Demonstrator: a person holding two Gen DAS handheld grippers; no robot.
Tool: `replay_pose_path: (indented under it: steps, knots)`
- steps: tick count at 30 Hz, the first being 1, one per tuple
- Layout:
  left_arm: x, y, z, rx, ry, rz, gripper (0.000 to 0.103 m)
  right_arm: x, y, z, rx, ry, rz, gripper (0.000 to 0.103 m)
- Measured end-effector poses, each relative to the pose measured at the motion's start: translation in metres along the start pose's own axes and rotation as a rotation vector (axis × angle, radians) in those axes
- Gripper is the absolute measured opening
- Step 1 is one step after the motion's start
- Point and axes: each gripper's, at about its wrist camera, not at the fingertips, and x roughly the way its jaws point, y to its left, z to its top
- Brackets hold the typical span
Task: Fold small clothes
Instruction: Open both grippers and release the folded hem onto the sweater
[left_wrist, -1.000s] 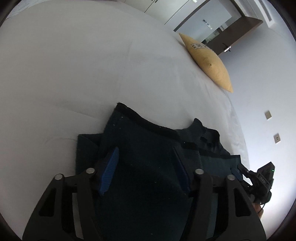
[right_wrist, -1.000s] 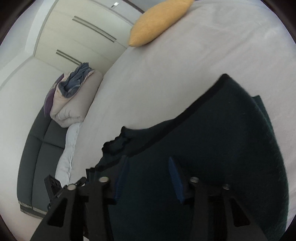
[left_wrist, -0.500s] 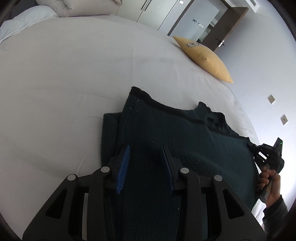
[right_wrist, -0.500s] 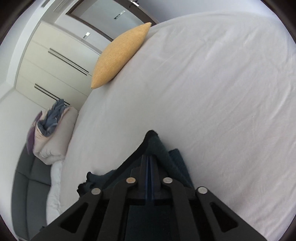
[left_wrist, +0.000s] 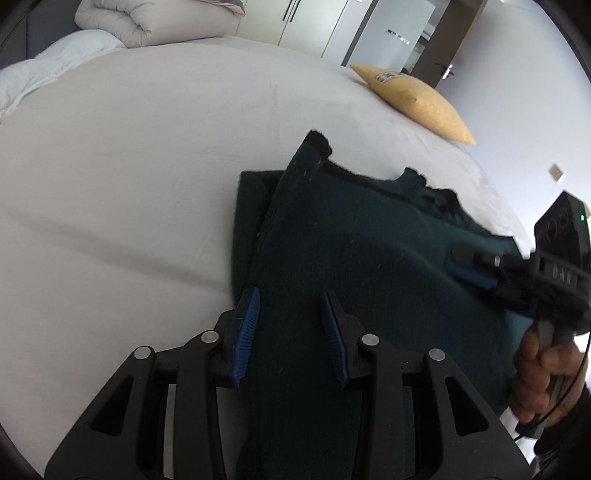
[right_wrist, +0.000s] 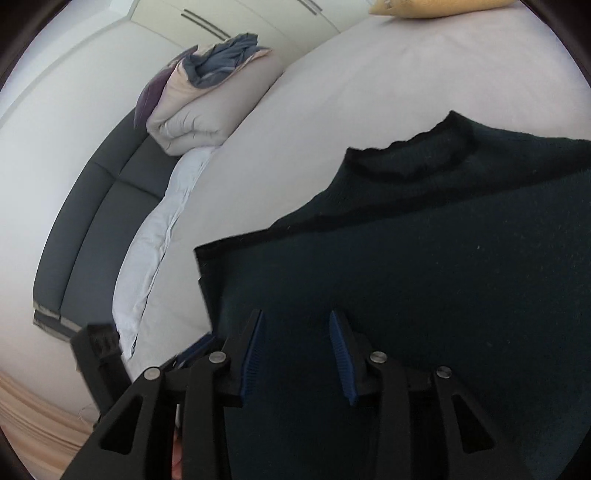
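We see a dark green knitted sweater (left_wrist: 369, 266) lying partly folded near the middle of a wide white bedsheet (left_wrist: 129, 184), its black-trimmed edge (right_wrist: 388, 173) facing a yellow cushion (left_wrist: 417, 103) and a rolled beige duvet (right_wrist: 207, 110), with bare sheet open all along its left and far sides. Our left gripper (left_wrist: 290, 332) hovers over the knit's left fold with its blue pads spread and nothing pinched. Our right gripper (right_wrist: 297, 350) has jaws opening above the cloth, clamping nothing, beside the sweater's straight near corner.
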Motion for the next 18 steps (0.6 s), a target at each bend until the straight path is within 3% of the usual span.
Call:
replay_pose_path:
  steps: [1,4,8,9,11,14,16,18]
  knots:
    - [-0.001,0.004,-0.004,-0.017,0.007,0.026,0.04,-0.001,-0.008,0.005,0.03,-0.012,0.005,0.034]
    - [-0.002,0.02,-0.01,-0.093,0.014,-0.043,0.04,-0.005,-0.035,0.022,0.146,-0.058,-0.025,0.015]
    - [-0.005,0.016,-0.011,-0.068,0.013,-0.01,0.04,-0.031,-0.045,0.027,0.211,-0.155,-0.114,0.012]
    - [-0.006,0.017,-0.011,-0.075,0.012,-0.014,0.04,-0.04,-0.042,0.024,0.205,-0.176,-0.143,0.021]
    - [-0.011,0.02,-0.011,-0.096,0.014,-0.024,0.04,-0.062,-0.037,0.013,0.191,-0.208,-0.114,0.046]
    - [-0.031,0.014,-0.007,-0.108,0.001,0.041,0.039,-0.082,-0.026,-0.015,0.162,-0.177,0.039,0.053]
    - [-0.046,-0.003,-0.005,-0.068,-0.036,0.057,0.038,-0.079,-0.015,-0.035,0.133,-0.118,0.131,0.053]
    - [-0.052,-0.032,-0.005,0.013,-0.037,0.047,0.039,-0.07,-0.005,-0.053,0.103,-0.053,0.168,0.053]
